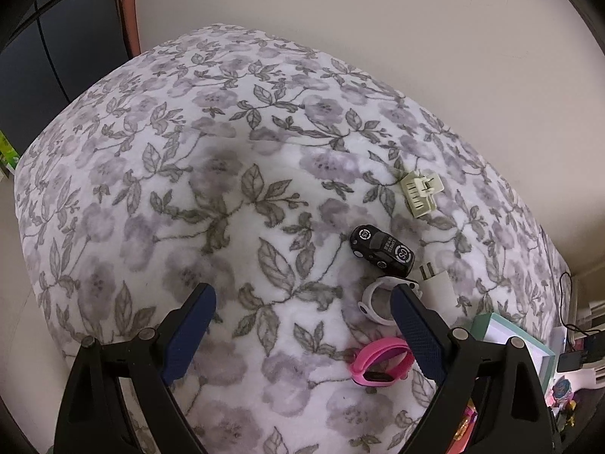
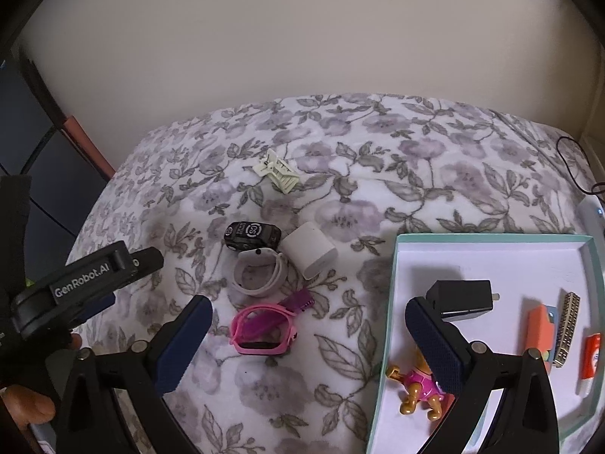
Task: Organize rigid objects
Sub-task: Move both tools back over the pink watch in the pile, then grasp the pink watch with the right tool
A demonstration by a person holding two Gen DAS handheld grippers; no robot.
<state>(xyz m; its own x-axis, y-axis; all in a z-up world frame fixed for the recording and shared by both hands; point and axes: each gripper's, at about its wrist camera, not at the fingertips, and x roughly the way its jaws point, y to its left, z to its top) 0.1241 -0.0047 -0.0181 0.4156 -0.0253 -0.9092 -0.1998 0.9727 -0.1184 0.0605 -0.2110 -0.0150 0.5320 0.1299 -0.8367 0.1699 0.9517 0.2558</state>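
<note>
On the floral blanket lie a pink watch, a white watch, a black toy car, a white charger and a cream hair clip. They also show in the left wrist view: pink watch, white watch, toy car, charger, clip. My right gripper is open and empty, above the pink watch and the tray's left edge. My left gripper is open and empty, left of the watches.
A teal-rimmed white tray at the right holds a black charger, a toy pup, an orange item, a metal clip and a small tube. A wall stands behind the bed. A cable lies far right.
</note>
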